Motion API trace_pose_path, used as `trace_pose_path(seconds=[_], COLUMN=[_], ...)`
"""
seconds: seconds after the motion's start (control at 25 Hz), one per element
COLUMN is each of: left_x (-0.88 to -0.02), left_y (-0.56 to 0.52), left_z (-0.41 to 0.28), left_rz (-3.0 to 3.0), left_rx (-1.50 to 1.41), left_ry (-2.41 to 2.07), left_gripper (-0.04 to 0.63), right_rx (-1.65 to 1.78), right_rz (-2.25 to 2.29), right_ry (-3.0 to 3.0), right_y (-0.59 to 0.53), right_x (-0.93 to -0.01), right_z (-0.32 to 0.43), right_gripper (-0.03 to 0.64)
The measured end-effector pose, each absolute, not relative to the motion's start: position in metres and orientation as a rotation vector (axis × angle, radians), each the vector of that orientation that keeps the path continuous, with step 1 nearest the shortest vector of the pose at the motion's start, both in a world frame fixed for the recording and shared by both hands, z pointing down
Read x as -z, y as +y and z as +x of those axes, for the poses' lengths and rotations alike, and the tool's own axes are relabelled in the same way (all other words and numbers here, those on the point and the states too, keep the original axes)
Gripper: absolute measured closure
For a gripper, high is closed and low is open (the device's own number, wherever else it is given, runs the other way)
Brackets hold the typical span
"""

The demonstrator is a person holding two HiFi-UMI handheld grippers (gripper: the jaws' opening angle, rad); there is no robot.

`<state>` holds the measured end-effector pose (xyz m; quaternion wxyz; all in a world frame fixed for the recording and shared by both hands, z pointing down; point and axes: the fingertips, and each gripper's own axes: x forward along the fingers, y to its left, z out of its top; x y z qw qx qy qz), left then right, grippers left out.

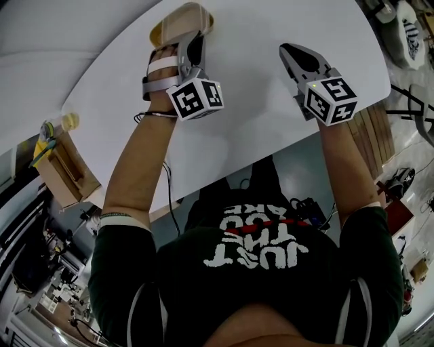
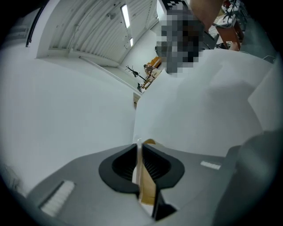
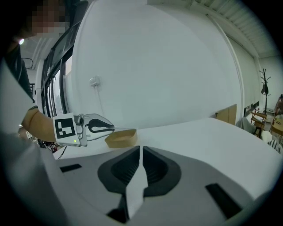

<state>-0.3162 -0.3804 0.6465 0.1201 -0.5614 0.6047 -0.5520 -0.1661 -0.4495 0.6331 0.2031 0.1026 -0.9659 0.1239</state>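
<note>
Left gripper (image 1: 192,42) clamped on the near rim of the shallow tan cardboard tray (image 1: 178,22), far side of the white rounded table (image 1: 258,129); right gripper (image 1: 290,53) pressed together, empty, well off to the tray's right; left way closer.

My left tongs (image 1: 192,41) pinch one thin side wall of the shallow, oblong tan paper tray (image 1: 182,20), which sits level and open side up by the far edge of the white bench (image 1: 258,101).
</note>
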Motion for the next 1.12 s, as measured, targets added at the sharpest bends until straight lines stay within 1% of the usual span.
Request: trace_pose_path(seconds=[0.52, 0.68, 0.92, 1.12], left_x=[-0.590, -0.564, -0.517, -0.463], left_y=[-0.366, -0.365, -0.367, -0.369], left_z=[-0.327, -0.337, -0.330, -0.328], left_rz=[-1.705, -1.733, -1.796, -1.910], left_rx=[1.420, 1.346, 1.223, 1.035], left_ry=[1.899, 1.965, 2.017, 2.075], left_gripper=[0.554, 0.554, 0.554, 0.554], right_rx=[-0.315, -0.285, -0.271, -0.266], right_rz=[0.348, 0.374, 0.391, 0.385], right_ry=[-2.735, -2.762, -2.784, -2.801], right_y=[-0.450, -0.453, -0.455, -0.452], right_x=[-0.579, -0.551, -0.511, -0.473], right_z=[-0.157, -0.158, -0.147, -0.145], right_gripper=[0.607, 0.607, 0.607, 0.607])
